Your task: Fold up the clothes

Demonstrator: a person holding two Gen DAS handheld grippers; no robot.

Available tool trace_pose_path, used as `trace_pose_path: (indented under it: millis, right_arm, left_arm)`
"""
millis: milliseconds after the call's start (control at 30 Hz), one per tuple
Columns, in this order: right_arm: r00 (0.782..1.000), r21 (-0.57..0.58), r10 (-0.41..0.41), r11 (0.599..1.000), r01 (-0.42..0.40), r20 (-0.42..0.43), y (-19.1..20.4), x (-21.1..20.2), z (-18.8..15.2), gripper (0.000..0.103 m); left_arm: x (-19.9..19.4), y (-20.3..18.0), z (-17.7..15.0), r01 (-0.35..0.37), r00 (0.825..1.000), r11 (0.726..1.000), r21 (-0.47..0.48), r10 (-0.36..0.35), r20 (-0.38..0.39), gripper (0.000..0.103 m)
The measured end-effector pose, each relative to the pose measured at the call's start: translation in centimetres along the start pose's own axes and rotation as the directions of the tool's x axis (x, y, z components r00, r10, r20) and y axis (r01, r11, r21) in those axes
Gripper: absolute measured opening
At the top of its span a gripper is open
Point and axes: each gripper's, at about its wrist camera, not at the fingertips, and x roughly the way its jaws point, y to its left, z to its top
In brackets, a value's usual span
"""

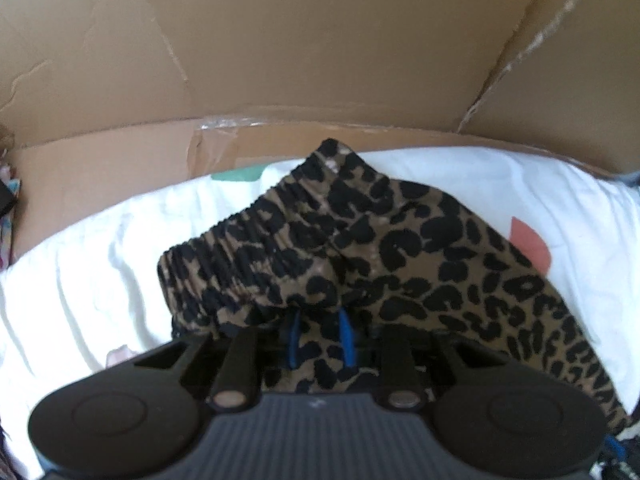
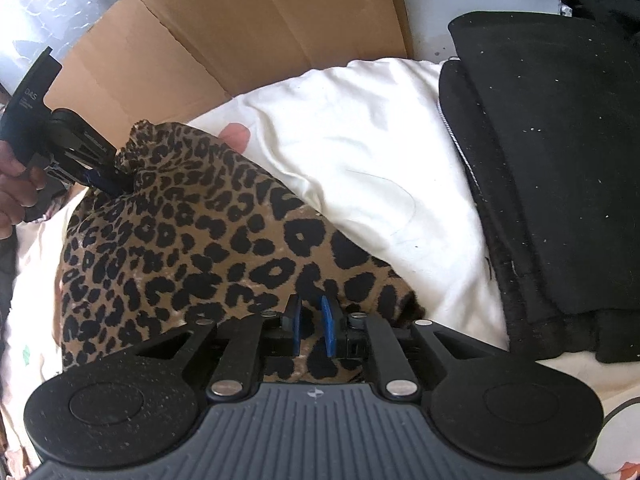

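Observation:
A leopard-print garment (image 1: 400, 248) with an elastic waistband lies bunched on a white cloth (image 1: 100, 248). My left gripper (image 1: 320, 332) is shut on its gathered waistband edge, and the fabric drapes over the blue pads and hides their tips. From the right wrist view the same garment (image 2: 192, 232) spreads from the left gripper (image 2: 116, 184) at the far left down to my right gripper (image 2: 312, 320). The right gripper's blue pads (image 2: 329, 330) stand slightly apart over the fabric's near edge and do not press on it.
Brown cardboard (image 1: 320, 60) walls the far side, also in the right wrist view as cardboard (image 2: 224, 40). A folded black garment (image 2: 560, 160) lies at the right on the white cloth (image 2: 360, 152). A person's hand (image 2: 12, 184) holds the left gripper's handle.

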Motion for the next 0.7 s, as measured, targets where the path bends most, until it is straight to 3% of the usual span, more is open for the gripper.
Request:
trace_pose_path:
  millis: [133, 333, 533, 700]
  right_arm:
    - [0.999, -0.004, -0.033, 0.999, 0.033, 0.002, -0.4, -0.1, -0.1, 0.013]
    - [0.999, 0.038, -0.041, 0.998, 0.040, 0.009, -0.5, -0.6, 0.0, 0.016]
    - [0.999, 0.037, 0.011, 0.999, -0.013, 0.039, 0.5, -1.2, 0.1, 0.017]
    - [0.999, 0.030, 0.040, 0.999, -0.041, 0.028, 1.4, -0.9, -0.4, 0.017]
  left_arm:
    - [-0.2, -0.9, -0.5, -0.036, 0.999, 0.999, 0.018, 0.036, 0.024, 0.023]
    - [-2.7, 0.1, -1.0, 0.002, 1.000, 1.000, 0.000, -0.002, 0.011, 0.023]
    - [-4.4, 0.6, -2.5, 0.037, 0.999, 0.998, -0.041, -0.038, -0.022, 0.023]
    - [-2.6, 0.6, -3.7, 0.020, 0.998, 0.998, -0.061, -0.023, -0.062, 0.023]
